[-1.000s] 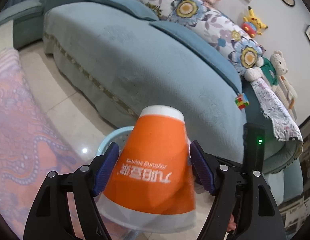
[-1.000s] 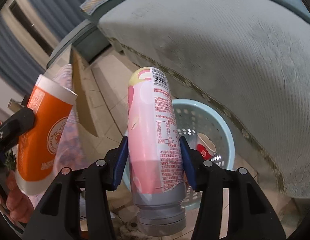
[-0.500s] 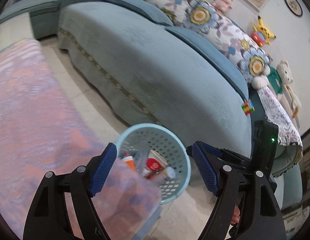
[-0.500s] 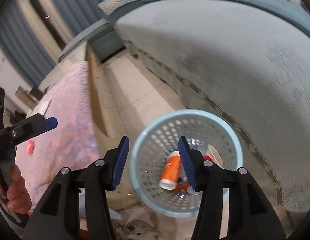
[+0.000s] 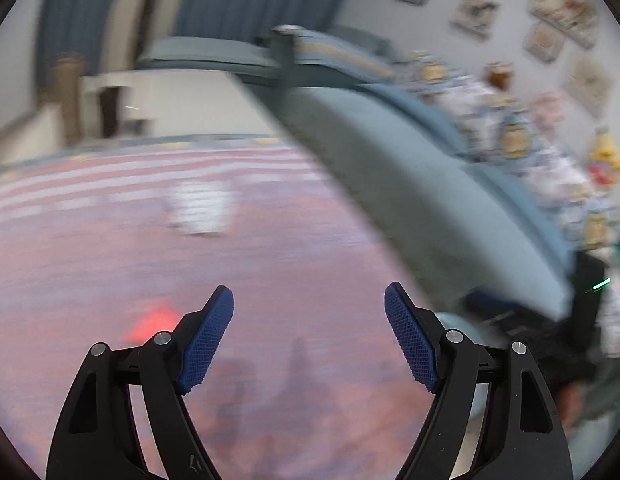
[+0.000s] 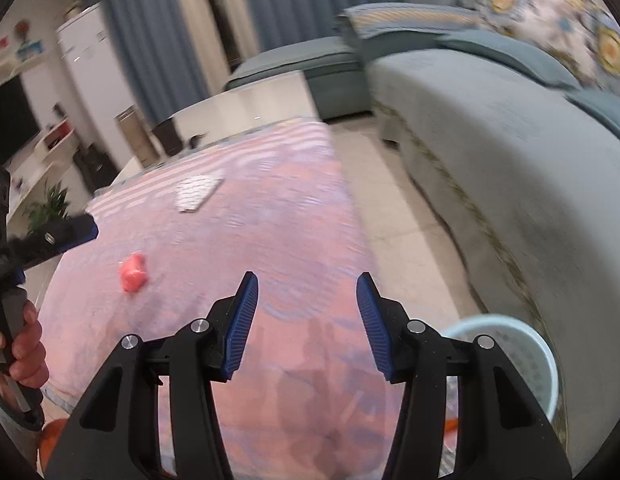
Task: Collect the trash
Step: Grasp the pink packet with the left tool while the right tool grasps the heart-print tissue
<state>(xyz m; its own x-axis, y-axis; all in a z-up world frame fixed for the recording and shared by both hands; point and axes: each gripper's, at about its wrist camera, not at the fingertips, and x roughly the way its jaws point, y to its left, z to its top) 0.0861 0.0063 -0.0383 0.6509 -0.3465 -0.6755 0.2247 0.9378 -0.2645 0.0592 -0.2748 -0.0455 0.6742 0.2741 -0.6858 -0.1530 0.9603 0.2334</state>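
Grippers: both are empty, jaws spread wide, nothing between the blue pads.
Left gripper [image 5: 309, 336]: hangs over the pink patterned cloth [image 5: 110, 264], aimed across the table; its view is heavily motion-blurred. In the right wrist view it shows at the left edge [image 6: 72, 232], gripped by a hand [image 6: 24, 344].
Right gripper [image 6: 306, 320]: hangs above the near end of the cloth [image 6: 270, 240], fingers pointing along the table.
Red scrap [image 6: 133, 272]: a small crumpled pink-red piece, lying on the cloth left of the right gripper and apart from it. In the left wrist view it is a red blur [image 5: 152, 322] just left of the left finger; contact cannot be told.
White item [image 6: 196, 194]: flat, patterned, lying farther along the cloth; a white smear in the left wrist view [image 5: 200, 210].
Basket [image 6: 537, 356]: pale blue, perforated, on the floor between table and sofa, lower right of the right gripper; contents hidden.
Sofa [image 6: 529, 152]: blue-grey, running along the right side, floral cushions on it.
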